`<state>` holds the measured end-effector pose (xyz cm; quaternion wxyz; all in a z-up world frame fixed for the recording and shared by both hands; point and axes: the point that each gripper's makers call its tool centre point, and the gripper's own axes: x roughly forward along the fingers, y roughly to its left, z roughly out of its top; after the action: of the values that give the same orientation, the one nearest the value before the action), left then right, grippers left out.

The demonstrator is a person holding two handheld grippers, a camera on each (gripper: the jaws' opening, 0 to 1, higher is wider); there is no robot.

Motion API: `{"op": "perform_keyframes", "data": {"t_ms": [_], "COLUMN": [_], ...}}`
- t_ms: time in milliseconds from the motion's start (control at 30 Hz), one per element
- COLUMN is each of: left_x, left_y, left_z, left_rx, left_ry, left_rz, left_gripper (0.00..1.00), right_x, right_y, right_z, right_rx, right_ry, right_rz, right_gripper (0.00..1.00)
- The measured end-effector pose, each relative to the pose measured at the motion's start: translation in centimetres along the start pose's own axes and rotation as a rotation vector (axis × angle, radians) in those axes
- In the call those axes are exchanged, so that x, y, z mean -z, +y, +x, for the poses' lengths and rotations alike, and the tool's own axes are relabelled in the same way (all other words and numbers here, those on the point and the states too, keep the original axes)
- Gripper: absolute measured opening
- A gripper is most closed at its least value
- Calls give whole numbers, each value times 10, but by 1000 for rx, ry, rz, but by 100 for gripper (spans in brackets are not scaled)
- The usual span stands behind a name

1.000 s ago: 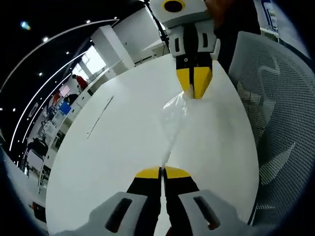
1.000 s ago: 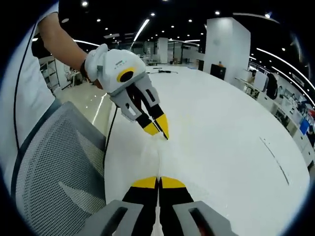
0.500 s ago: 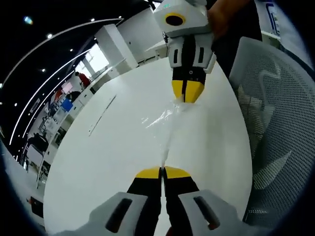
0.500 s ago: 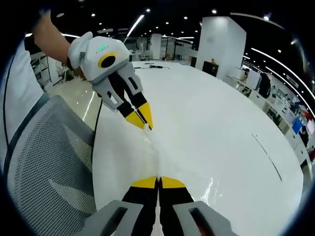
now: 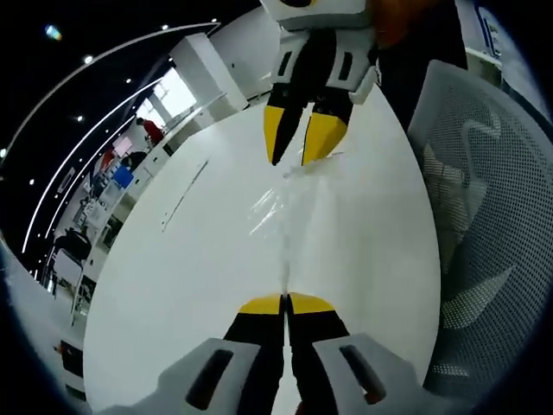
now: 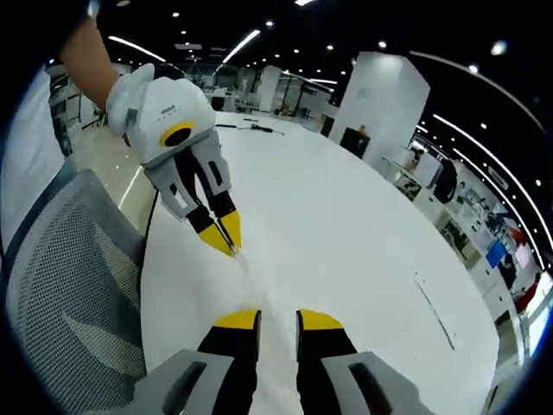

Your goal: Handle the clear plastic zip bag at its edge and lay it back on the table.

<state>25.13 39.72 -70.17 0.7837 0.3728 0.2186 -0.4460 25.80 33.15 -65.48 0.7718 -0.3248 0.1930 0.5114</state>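
Left claw [image 5: 283,304] pinches the clear plastic zip bag [image 5: 281,203] edge; right claw [image 6: 278,318] spread — bag settling onto the white desk [image 5: 181,277].

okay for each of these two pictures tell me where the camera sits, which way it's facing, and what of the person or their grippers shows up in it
Left gripper view: rides on the left gripper, looking along its shut jaws across the white table at the clear zip bag and the open right gripper.
Right gripper view: rides on the right gripper, facing back at the left gripper, the person's forearm and a mesh chair.
Shared: both grippers, table, chair.
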Motion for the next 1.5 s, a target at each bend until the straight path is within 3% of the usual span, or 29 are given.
{"op": "perform_keyframes", "data": {"t_ms": [100,267,433,833,967,1500], "left_x": [3,3,2,0,1,2], "left_y": [-4,-4,-3,-4,-5,-4], "left_z": [0,0,-1,-3,-4,-5], "left_rx": [6,0,-1,4,5,5], "left_ry": [14,21,20,22,26,34], "left_rz": [12,14,19,29,29,32], "left_gripper": [0,0,0,0,0,0], "right_x": [-12,-26,-32,-36,-35,-30], "right_y": [-2,8,28,47,51,55], "right_z": [-2,10,21,44,48,55], "right_rx": [-1,-48,-97,-136,-151,-165], "right_ry": [-3,-17,25,68,74,104], "right_rz": [-29,-70,-193,-302,-314,-332], "right_gripper": [23,22,25,13,5,0]}}
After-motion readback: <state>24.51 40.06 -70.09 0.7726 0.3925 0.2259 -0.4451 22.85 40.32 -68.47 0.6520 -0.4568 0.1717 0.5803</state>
